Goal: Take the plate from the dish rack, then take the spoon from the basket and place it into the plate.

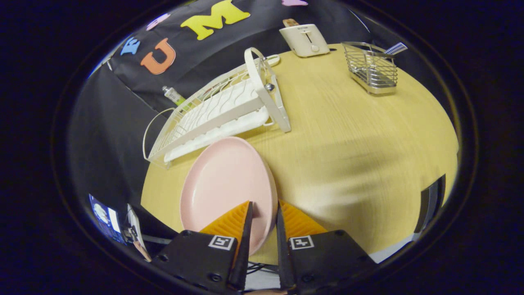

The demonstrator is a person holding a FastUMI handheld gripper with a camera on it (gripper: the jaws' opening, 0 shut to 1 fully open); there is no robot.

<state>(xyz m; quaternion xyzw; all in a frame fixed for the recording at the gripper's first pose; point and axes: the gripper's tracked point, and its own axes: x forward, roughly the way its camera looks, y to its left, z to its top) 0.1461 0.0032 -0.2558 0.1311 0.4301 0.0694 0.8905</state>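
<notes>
My tongs (264, 209) are clamped on the pink plate (223, 184), one finger lying across its upper face and the other tucked against the outside of its rim, so the near edge is pinched between them. The plate stretches away ahead of the fingers and a little to their left, tilted, its far edge reaching toward the dish rack; whether its underside touches the wooden surface (348, 139) I cannot tell. Just beyond the plate sits the white dish rack (217, 110), lying at a slant across the surface, its wire tines and raised end frame in plain sight, no dishes standing in it. Farther out, ahead and to the right of my fingers, there is the wire basket (371, 67), well apart from the rack, and a checked handle (395, 48) pokes up out of its far corner, most likely the spoon, though the bowl of it is hidden. Beyond the rack, at the far edge of the surface, stands a white toaster (305, 39). Behind the rack, off to the left, a small tube (174, 95) rests against the dark cloth wall.
</notes>
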